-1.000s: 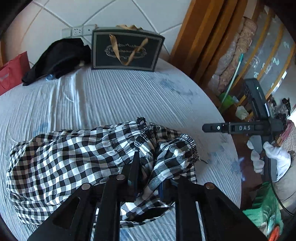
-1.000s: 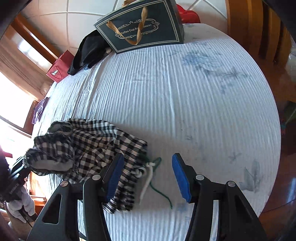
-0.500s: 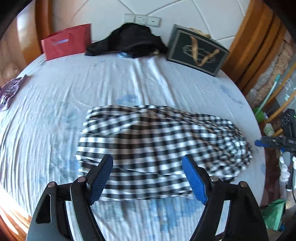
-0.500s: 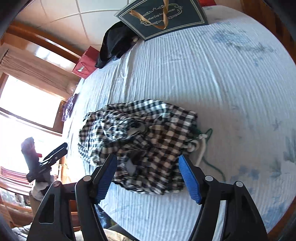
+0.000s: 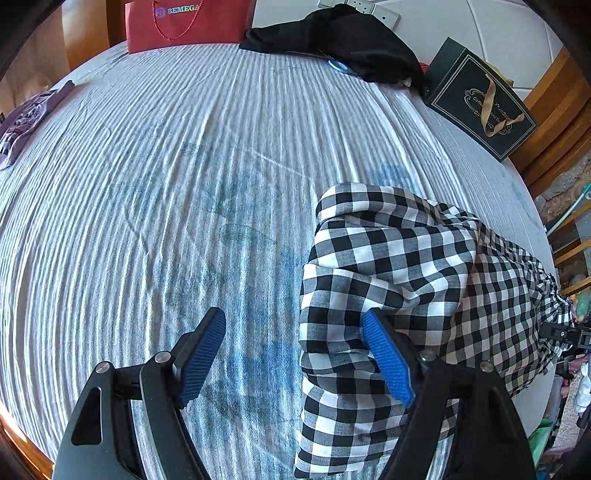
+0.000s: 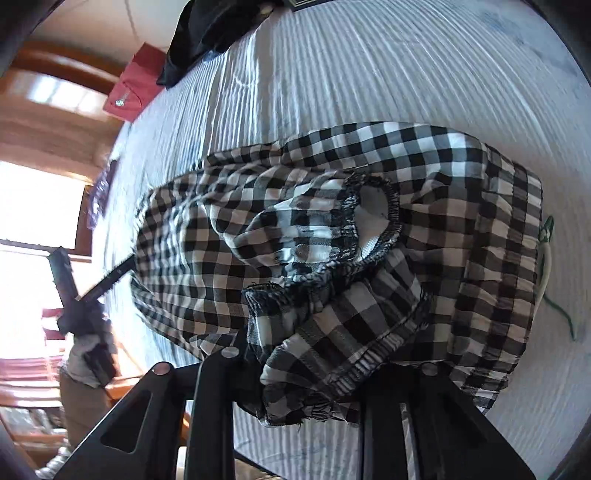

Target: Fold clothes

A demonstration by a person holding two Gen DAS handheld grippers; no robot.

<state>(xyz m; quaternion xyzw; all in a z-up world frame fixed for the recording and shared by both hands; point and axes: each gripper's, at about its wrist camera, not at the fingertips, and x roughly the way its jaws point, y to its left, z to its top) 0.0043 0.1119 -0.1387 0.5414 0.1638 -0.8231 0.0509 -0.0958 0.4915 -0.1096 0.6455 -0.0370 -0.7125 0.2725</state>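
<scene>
A black-and-white checked garment (image 5: pixel 399 280) lies bunched on the white ribbed bedspread (image 5: pixel 184 184). My left gripper (image 5: pixel 295 354) is open and empty, low over the bed at the garment's left edge; its right pad (image 5: pixel 386 360) rests against the cloth. In the right wrist view the garment (image 6: pixel 369 229) fills the middle, with its elastic waistband gathered. My right gripper (image 6: pixel 306 387) is shut on the waistband fold; its fingertips are hidden by cloth. A white and green drawstring (image 6: pixel 546 258) trails at the right.
A dark gift bag (image 5: pixel 480 99), a black garment (image 5: pixel 343 37) and a red bag (image 5: pixel 184 22) stand along the far headboard. A purple cloth (image 5: pixel 26 122) lies at the bed's left edge. The bed's right edge drops to a cluttered floor.
My left gripper let go of the garment, opened, and came down at its left edge. My right gripper moved onto the waistband and shut on it.
</scene>
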